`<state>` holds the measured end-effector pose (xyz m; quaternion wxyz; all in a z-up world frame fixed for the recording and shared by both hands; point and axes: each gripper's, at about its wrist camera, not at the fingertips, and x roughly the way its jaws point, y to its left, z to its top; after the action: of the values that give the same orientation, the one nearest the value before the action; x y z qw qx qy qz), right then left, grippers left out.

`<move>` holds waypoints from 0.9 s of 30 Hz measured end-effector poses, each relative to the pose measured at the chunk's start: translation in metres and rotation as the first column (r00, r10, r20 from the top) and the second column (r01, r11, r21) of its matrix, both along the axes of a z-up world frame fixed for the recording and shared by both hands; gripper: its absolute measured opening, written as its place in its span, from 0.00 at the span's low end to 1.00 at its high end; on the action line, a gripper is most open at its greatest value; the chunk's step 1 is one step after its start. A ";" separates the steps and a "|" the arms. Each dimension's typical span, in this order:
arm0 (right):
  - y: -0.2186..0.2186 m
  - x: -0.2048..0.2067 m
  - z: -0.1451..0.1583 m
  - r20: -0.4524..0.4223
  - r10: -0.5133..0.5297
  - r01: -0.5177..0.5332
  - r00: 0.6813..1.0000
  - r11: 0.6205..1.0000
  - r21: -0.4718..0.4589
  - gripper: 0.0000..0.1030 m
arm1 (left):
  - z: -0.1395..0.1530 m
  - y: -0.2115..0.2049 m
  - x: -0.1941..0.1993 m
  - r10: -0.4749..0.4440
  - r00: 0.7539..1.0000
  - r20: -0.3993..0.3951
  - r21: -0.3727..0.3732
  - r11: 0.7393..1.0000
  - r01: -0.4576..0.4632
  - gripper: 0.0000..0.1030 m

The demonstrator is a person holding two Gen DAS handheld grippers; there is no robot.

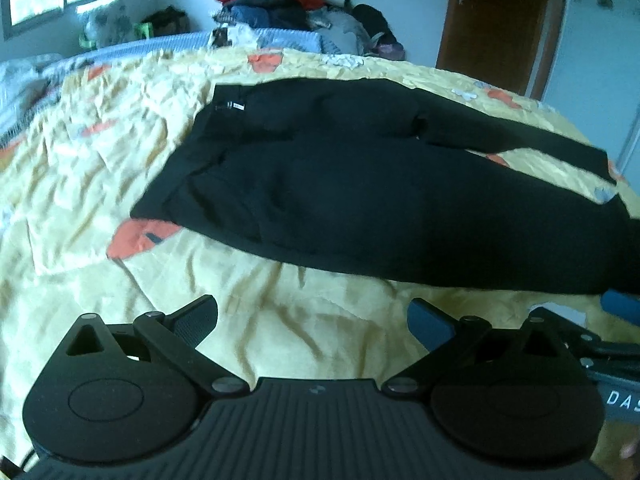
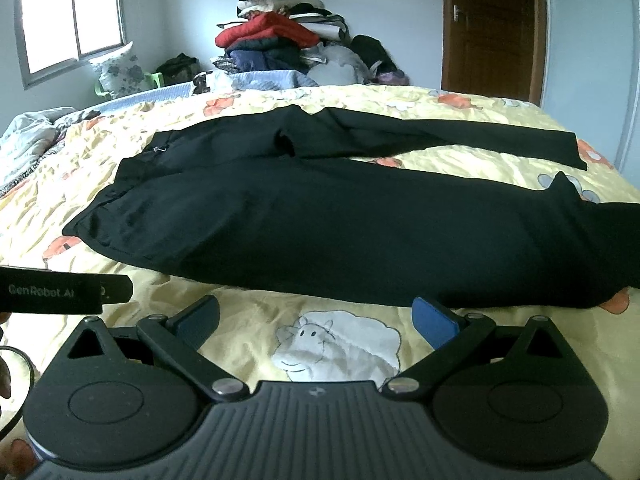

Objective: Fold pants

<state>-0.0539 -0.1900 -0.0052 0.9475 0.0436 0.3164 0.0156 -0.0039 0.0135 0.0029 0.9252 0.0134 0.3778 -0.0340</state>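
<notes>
Black pants [image 2: 320,216] lie flat across the yellow quilt [image 2: 248,308], waist at 9 o'clock, legs running toward 3 and parting. The left gripper [image 1: 314,322] and right gripper [image 2: 316,320] hover over bare quilt at 6 o'clock of the pants, jaws wide apart and empty. A clothes pile [image 2: 280,40] sits at 12.

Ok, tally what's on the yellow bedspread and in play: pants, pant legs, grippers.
Black pants: 1
Pant legs: 2, near leg and far leg
Grippers: 2, left gripper and right gripper, both open and empty
Total: 5
</notes>
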 end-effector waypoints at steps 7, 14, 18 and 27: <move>0.001 0.006 0.003 0.012 0.063 -0.063 0.998 0.998 -0.004 1.00 | 0.011 -0.005 -0.006 0.004 0.993 0.115 0.115 0.993 -0.017 1.00; 0.007 0.046 0.050 0.247 0.236 -0.190 0.940 0.962 -0.197 1.00 | 0.012 0.023 0.011 0.023 0.995 0.097 0.047 0.999 -0.027 0.95; 0.005 0.112 0.063 0.176 0.363 -0.329 0.915 0.924 -0.195 1.00 | 0.010 0.038 0.024 0.037 0.997 0.070 0.010 0.999 -0.038 0.95; 0.008 0.275 0.085 0.108 0.556 -0.550 0.824 0.831 -0.088 1.00 | 0.013 0.057 0.056 0.138 0.985 0.106 -0.062 0.989 -0.132 0.96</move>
<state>0.2209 -0.1815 0.0794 0.9216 -0.0762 0.2537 0.2837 0.0522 0.0703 0.0161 0.9447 -0.0356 0.3253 0.0192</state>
